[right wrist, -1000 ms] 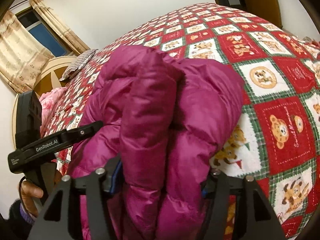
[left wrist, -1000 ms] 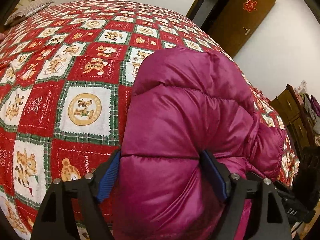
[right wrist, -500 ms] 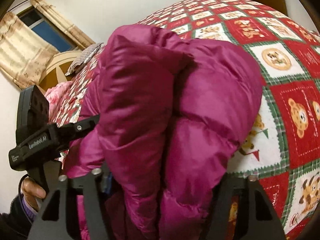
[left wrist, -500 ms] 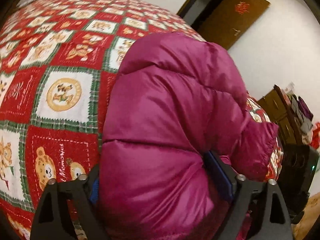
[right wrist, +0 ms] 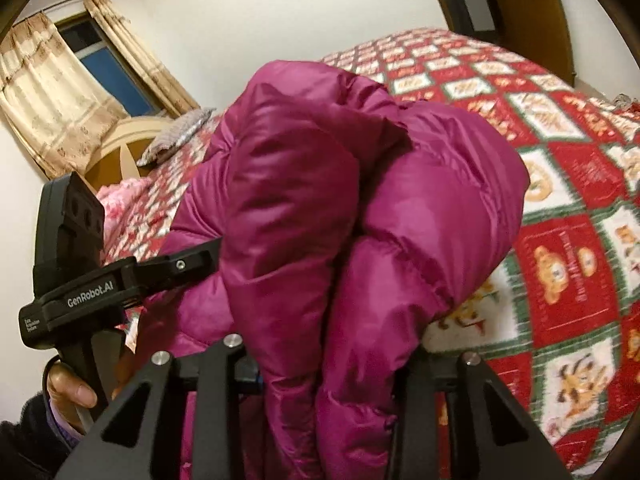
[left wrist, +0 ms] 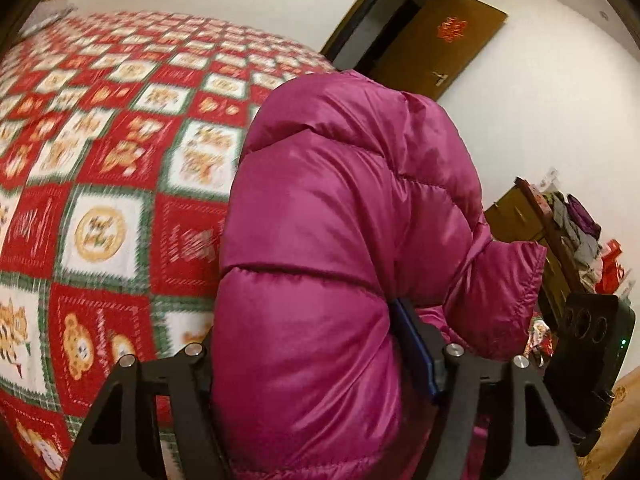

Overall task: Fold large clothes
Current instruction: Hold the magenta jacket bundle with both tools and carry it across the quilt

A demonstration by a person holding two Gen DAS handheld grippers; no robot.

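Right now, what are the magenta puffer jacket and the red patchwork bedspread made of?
Magenta puffer jacket: looks like thin nylon or polyester shell, glossy sheen, stitched puffy baffles, so likely down or synthetic fill. Red patchwork bedspread: matte printed woven cloth, probably cotton; blur hides the weave.

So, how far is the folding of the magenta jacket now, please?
Done: the puffer jacket is already doubled into thick layers. In hand: the left gripper and the right gripper each clamp a bundle of it, held up over the bedspread. Left: laying it down flat and neat; the sleeve hangs loose.
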